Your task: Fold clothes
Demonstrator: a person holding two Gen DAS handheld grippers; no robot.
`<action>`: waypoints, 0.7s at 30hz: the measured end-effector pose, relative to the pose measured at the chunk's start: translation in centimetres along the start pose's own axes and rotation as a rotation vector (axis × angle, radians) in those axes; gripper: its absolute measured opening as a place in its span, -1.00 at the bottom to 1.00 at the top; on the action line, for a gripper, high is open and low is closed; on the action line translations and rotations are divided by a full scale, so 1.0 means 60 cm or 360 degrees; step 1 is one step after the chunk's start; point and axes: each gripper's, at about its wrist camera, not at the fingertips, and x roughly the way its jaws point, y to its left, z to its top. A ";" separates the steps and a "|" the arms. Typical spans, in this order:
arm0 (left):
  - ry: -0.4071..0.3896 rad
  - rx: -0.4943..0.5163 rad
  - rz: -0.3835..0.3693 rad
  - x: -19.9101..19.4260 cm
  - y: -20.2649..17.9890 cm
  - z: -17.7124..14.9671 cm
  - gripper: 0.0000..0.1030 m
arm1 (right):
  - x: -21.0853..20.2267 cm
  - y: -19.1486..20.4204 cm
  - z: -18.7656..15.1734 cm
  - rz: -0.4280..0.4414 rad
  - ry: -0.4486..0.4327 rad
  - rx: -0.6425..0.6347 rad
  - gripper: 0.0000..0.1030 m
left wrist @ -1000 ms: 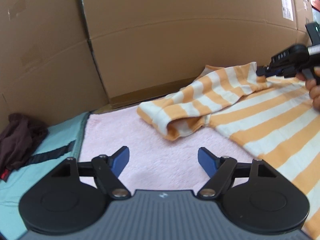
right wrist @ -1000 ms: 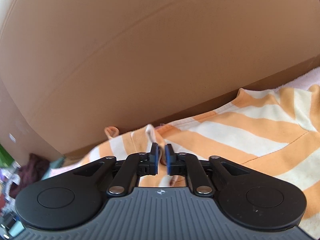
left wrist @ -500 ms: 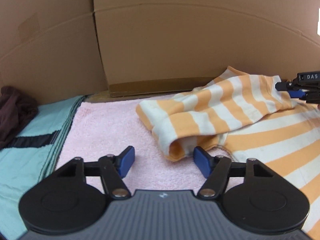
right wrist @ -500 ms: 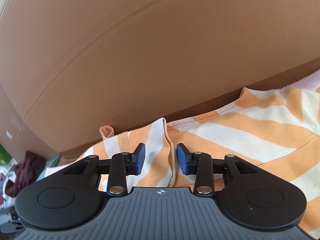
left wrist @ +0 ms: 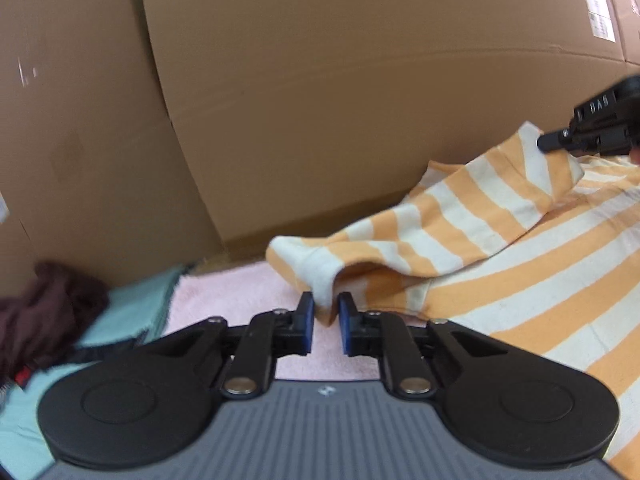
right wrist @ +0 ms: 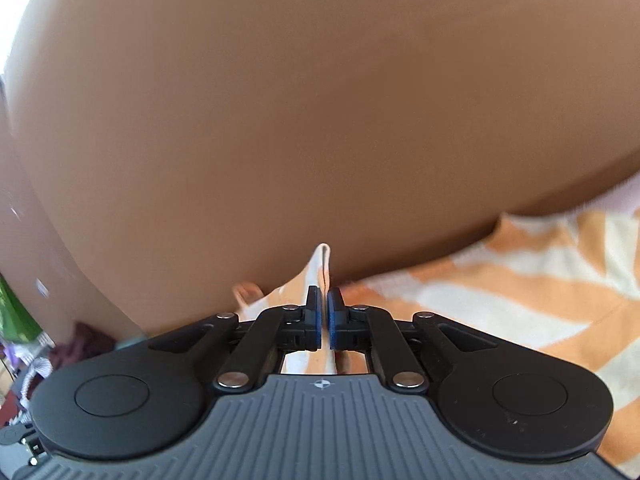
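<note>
striped shirt sleeve taken at both ends

the soft, limp striped shirt [left wrist: 500, 264] lies on the pink towel [left wrist: 240, 300]; left gripper [left wrist: 324, 322] jaws closing around its cuff, right gripper [right wrist: 324, 320] jaws clamped on a shoulder fold; hems likely grip best.

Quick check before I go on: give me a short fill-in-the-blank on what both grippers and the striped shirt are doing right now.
1. The right gripper is shut on a fold of the ____ shirt.
2. The left gripper is closing, with the sleeve's ____ cuff between its fingers.
3. The shirt lies on a ____ towel.
4. Behind the shirt stand ____ boxes.

Missing words: striped; white; pink; cardboard
</note>
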 end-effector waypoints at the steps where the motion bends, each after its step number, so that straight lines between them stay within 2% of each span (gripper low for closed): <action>1: -0.0002 0.0037 0.0014 0.000 -0.006 0.000 -0.75 | -0.007 -0.005 0.001 0.0021 -0.0030 0.0035 -0.92; 6: 0.0043 0.0328 0.0091 0.008 -0.056 0.000 -0.75 | -0.024 -0.040 0.003 0.0095 -0.0057 0.0232 -0.91; 11: -0.0002 0.0800 0.0133 0.003 -0.132 -0.022 -0.75 | -0.056 -0.081 0.011 0.0352 -0.0187 0.0551 -0.91; 12: -0.0015 0.0883 0.0155 0.002 -0.144 -0.028 -0.90 | -0.062 -0.087 0.013 0.0385 -0.0219 0.0590 -0.91; 15: -0.0003 0.0806 0.0160 0.005 -0.127 -0.021 -0.82 | -0.074 -0.110 0.014 0.0427 -0.0251 0.0736 -0.91; 19: 0.0143 0.0403 0.0102 0.032 -0.043 -0.001 -0.81 | -0.092 -0.138 0.020 0.0460 -0.0302 0.0888 -0.91; 21: 0.0235 0.0278 0.0034 0.046 -0.017 0.002 -0.82 | -0.102 -0.147 0.024 0.0527 -0.0332 0.0935 -0.91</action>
